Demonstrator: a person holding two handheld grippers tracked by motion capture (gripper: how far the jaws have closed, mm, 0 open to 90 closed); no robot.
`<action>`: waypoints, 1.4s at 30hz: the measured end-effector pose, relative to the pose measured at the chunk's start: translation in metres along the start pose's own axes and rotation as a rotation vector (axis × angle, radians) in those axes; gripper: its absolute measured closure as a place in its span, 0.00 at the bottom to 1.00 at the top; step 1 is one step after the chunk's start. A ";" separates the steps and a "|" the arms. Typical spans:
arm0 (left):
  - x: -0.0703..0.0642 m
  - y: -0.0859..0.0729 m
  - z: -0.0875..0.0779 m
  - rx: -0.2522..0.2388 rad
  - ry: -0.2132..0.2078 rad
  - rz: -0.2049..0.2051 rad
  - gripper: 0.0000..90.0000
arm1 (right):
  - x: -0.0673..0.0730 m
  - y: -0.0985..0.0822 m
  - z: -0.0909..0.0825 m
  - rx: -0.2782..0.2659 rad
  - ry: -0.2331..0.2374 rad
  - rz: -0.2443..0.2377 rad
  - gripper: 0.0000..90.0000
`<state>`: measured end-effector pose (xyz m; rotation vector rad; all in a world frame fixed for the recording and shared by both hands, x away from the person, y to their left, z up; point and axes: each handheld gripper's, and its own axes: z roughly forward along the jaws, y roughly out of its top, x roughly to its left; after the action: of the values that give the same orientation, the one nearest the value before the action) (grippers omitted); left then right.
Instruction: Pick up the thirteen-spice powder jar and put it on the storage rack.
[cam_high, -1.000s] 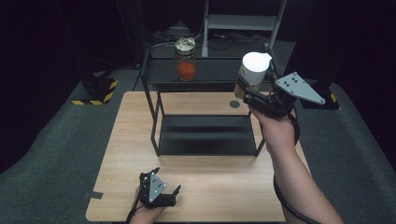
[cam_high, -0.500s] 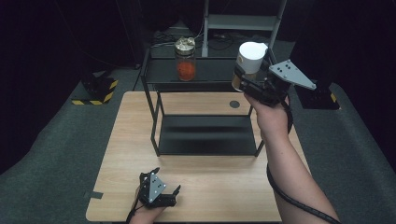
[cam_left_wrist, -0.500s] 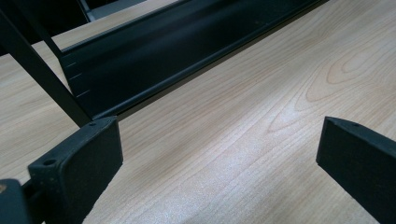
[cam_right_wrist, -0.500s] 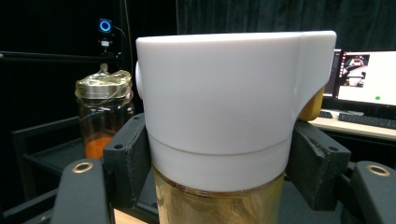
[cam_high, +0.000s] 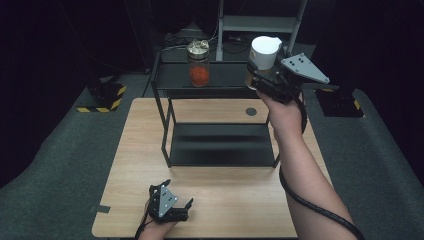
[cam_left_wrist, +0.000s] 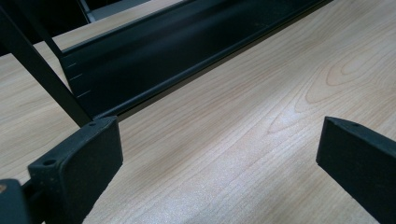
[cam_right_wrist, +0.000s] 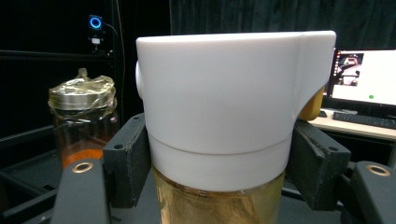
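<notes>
Your right gripper (cam_high: 260, 80), shut tight on the white-capped bottle (cam_high: 264, 56), has carried it up over the shelf (cam_high: 220, 79) near the jar (cam_high: 198, 64), so set it down; your left gripper (cam_high: 172, 206) rests open.

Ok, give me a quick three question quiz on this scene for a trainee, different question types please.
1. True or false: the right gripper is shut on the white-capped bottle.
2. What stands on the black rack's top shelf? A) a jar with an orange thing inside B) a mug C) a plate
3. Fill in: the left gripper, jaws apart, is low over the wooden ____.

Key
1. True; its pads press the bottle just below the cap.
2. A, the foil-topped jar.
3. Table.
</notes>
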<state>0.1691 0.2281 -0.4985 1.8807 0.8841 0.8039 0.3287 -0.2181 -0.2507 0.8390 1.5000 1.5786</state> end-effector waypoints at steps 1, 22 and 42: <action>0.000 0.000 0.000 -0.001 0.000 -0.001 0.01 | 0.000 0.000 0.002 0.000 -0.003 0.000 0.33; 0.003 -0.002 -0.001 -0.013 -0.002 -0.022 0.01 | -0.008 -0.009 0.033 0.023 -0.024 0.027 0.33; 0.003 -0.004 -0.002 -0.018 -0.005 -0.029 0.01 | -0.011 -0.012 0.042 0.031 -0.014 0.050 0.33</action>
<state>0.1683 0.2332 -0.5004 1.8493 0.8957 0.7873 0.3719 -0.2079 -0.2580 0.9098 1.5076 1.5857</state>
